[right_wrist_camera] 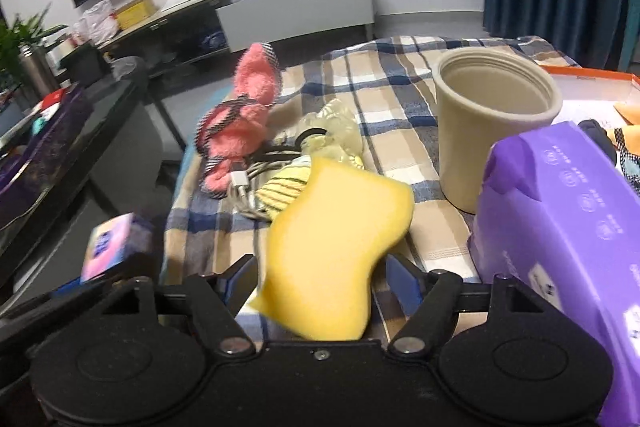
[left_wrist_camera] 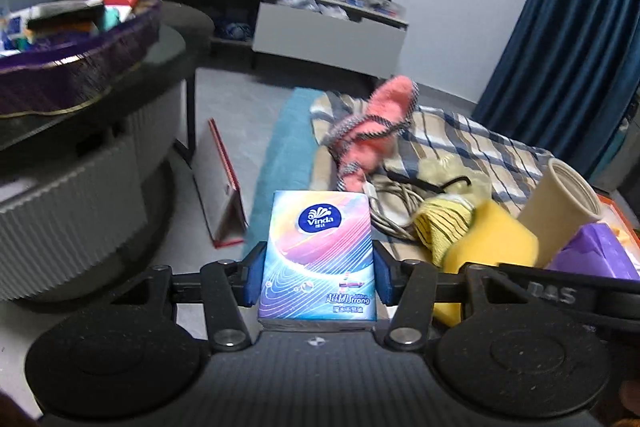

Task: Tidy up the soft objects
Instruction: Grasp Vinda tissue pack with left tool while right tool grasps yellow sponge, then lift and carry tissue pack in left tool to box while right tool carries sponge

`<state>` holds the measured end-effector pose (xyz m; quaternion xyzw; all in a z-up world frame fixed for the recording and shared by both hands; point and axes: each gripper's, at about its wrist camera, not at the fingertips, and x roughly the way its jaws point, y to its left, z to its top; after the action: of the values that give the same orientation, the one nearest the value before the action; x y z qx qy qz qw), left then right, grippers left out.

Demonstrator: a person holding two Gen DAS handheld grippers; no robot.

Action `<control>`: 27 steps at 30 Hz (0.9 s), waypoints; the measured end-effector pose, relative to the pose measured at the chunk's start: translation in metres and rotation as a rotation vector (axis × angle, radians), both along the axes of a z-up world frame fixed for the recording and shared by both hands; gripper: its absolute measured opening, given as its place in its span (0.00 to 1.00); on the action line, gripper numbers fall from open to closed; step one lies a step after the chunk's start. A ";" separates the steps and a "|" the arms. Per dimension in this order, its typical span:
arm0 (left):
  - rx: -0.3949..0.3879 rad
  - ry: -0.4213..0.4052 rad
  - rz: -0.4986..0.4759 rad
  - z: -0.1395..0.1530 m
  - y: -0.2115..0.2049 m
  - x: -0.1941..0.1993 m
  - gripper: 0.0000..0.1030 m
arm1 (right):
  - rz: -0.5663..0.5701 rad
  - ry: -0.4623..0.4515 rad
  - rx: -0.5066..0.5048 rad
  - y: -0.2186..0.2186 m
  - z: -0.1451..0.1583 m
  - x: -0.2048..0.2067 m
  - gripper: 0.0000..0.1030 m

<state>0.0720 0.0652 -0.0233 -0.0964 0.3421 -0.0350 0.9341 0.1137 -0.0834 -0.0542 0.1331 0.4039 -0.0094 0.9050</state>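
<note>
My left gripper (left_wrist_camera: pixel 318 277) is shut on a Vinda tissue pack (left_wrist_camera: pixel 320 251), held above the floor at the left edge of the plaid cloth (left_wrist_camera: pixel 480 143); the pack also shows in the right wrist view (right_wrist_camera: pixel 106 247). My right gripper (right_wrist_camera: pixel 320 279) is shut on a yellow sponge (right_wrist_camera: pixel 332 239), seen in the left wrist view too (left_wrist_camera: pixel 492 239). On the cloth (right_wrist_camera: pixel 384 95) lie a pink fluffy cloth (right_wrist_camera: pixel 244 111), a yellow striped rag (right_wrist_camera: pixel 280 191), a pale hair scrunchie (right_wrist_camera: pixel 336 131) and a white cable (right_wrist_camera: pixel 244 183).
A beige cup (right_wrist_camera: pixel 496 123) stands on the cloth beside a purple wipes pack (right_wrist_camera: pixel 560 223) and an orange tray (right_wrist_camera: pixel 592 75). A dark coffee table (left_wrist_camera: pixel 100 99) with a purple basket (left_wrist_camera: pixel 80 63) is at left. A TV cabinet (left_wrist_camera: pixel 320 27) is behind.
</note>
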 end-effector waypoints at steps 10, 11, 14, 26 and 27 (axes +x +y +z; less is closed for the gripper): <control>0.052 -0.026 0.014 0.004 -0.001 -0.005 0.52 | 0.023 -0.007 -0.052 -0.001 -0.011 0.008 0.76; 0.050 -0.026 0.013 0.004 0.000 -0.006 0.52 | 0.037 -0.028 -0.045 -0.003 -0.006 0.004 0.76; 0.041 -0.029 0.010 0.004 0.000 -0.009 0.52 | 0.089 -0.075 -0.014 -0.008 0.013 -0.010 0.76; 0.064 -0.047 0.009 0.042 -0.037 -0.032 0.52 | 0.265 -0.256 -0.087 -0.032 0.075 -0.060 0.76; 0.065 -0.051 0.011 0.046 -0.040 -0.034 0.52 | 0.274 -0.271 -0.097 -0.034 0.080 -0.063 0.76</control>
<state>0.0383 0.0248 0.0229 -0.0672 0.3185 -0.0211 0.9453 0.0509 -0.1176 0.0256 0.0331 0.2917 0.1125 0.9493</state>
